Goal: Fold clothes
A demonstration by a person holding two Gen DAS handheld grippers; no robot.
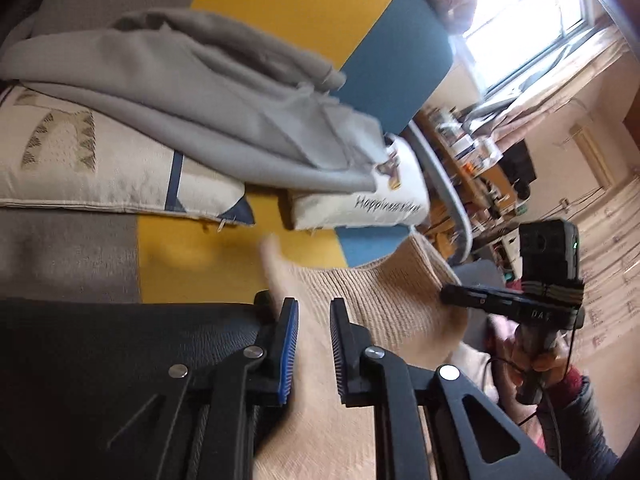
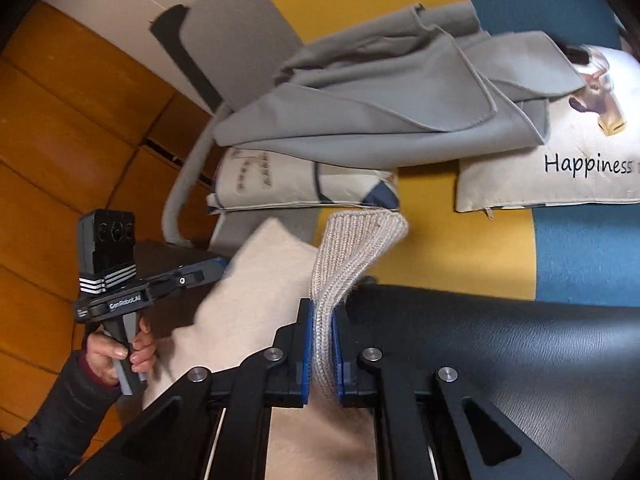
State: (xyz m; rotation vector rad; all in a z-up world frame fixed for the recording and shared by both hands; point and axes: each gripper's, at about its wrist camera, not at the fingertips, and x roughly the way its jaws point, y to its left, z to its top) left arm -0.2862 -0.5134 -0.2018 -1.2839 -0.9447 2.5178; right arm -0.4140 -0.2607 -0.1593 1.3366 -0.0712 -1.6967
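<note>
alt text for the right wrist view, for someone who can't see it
The right gripper is clamped on the ribbed edge of a beige knit garment above a yellow, blue and grey surface. Beyond lie a loosely piled grey garment and a "Happiness" cushion. At left, a hand holds the left gripper.

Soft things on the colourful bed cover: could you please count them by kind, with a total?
Cushions: 2, the patterned one and the "Happiness" one
Grey garments: 1, lying across both cushions
Beige sweaters: 1, held in both tongs
Total: 4
</note>
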